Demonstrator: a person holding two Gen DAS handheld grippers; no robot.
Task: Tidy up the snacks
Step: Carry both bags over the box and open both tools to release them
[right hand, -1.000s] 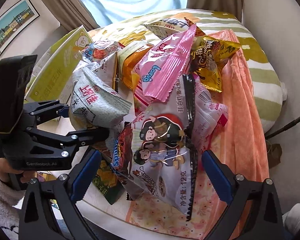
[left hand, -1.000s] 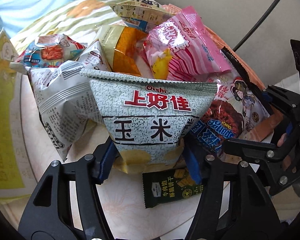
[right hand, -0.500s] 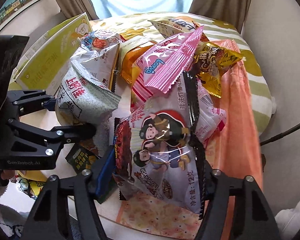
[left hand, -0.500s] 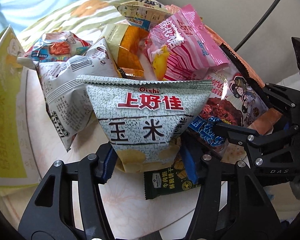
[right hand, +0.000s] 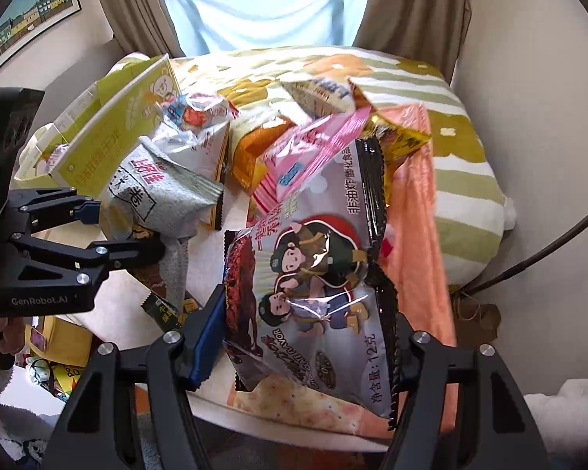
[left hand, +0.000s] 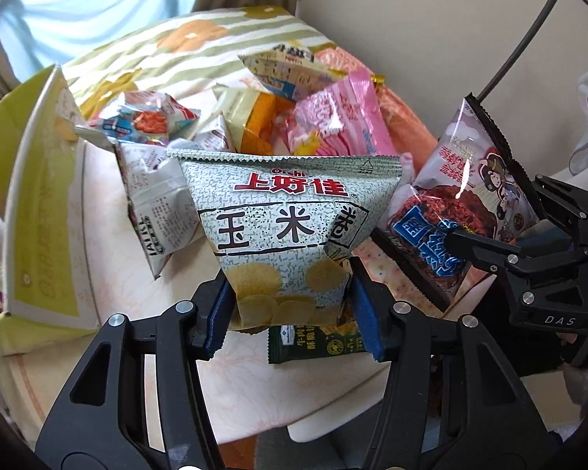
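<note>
Left hand-held gripper (left hand: 290,307) clamped on the bottom seam of a grey-green Oishi corn-chip bag (left hand: 290,231), held upright above the near edge of the round worktop (left hand: 254,384). Right hand-held gripper (right hand: 305,348) pinched on a grey cartoon-monkey snack bag (right hand: 313,293), lifted near the pile's right side. Both bags likely light, air-puffed, slick-filmed and crushable; best gripped at the crimped seams, not the bellies. Remaining snack pile (left hand: 294,117) heaped at the far side. Yellow-green cardboard box (left hand: 39,211) open at left, contents not visible.
</note>
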